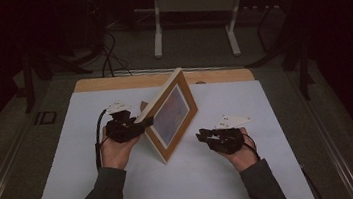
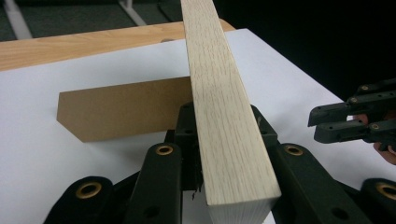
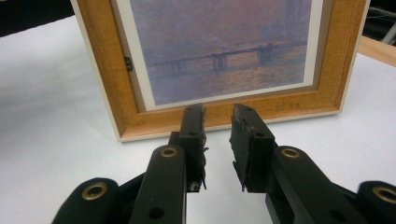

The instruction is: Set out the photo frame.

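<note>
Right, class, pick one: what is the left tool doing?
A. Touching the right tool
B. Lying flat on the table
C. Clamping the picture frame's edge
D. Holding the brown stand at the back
C: in the left gripper view the pale wooden edge of the frame sits clamped between the jaws of the left tool, while the right tool hangs apart in front of the picture.

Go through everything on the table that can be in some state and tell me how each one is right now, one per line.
Wooden picture frame with a bridge painting: upright on its lower edge, leaning back.
Brown cardboard easel stand: folded out behind the frame, on the white sheet.
Left gripper: shut on the frame's light side edge.
Right gripper: jaws apart with nothing between them, just in front of the frame's lower rail.
</note>
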A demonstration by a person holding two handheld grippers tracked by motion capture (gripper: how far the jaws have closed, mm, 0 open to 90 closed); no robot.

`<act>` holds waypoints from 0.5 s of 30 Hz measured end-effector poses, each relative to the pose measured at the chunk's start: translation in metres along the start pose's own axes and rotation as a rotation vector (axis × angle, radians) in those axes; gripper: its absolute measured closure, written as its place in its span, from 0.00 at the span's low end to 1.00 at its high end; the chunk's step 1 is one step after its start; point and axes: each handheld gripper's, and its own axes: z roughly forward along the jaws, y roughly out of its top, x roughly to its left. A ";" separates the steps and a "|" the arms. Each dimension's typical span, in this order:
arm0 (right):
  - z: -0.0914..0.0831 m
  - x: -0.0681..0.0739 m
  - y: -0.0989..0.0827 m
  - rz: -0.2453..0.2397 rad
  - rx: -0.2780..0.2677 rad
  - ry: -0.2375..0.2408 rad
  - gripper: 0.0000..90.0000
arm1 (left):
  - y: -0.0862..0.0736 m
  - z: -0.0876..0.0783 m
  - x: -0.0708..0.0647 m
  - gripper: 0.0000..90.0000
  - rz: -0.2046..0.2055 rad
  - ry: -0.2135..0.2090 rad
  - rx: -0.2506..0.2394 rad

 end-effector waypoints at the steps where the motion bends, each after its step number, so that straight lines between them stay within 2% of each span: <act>1: 0.000 0.000 0.000 0.000 -0.001 -0.001 0.83 | 0.000 0.000 0.001 0.81 0.004 -0.003 0.002; 5: -0.001 -0.001 0.000 0.001 -0.002 -0.002 0.83 | 0.003 0.000 0.003 0.81 0.034 -0.018 0.017; 7: -0.001 -0.001 0.000 0.005 -0.005 -0.003 0.82 | 0.006 0.000 0.006 0.81 0.060 -0.038 0.026; 10: -0.002 -0.003 0.000 0.012 -0.008 -0.006 0.81 | 0.006 0.001 0.009 0.81 0.063 -0.058 0.027; 15: -0.004 -0.005 -0.001 0.021 -0.012 -0.010 0.80 | 0.007 0.002 0.019 0.82 0.043 -0.123 0.025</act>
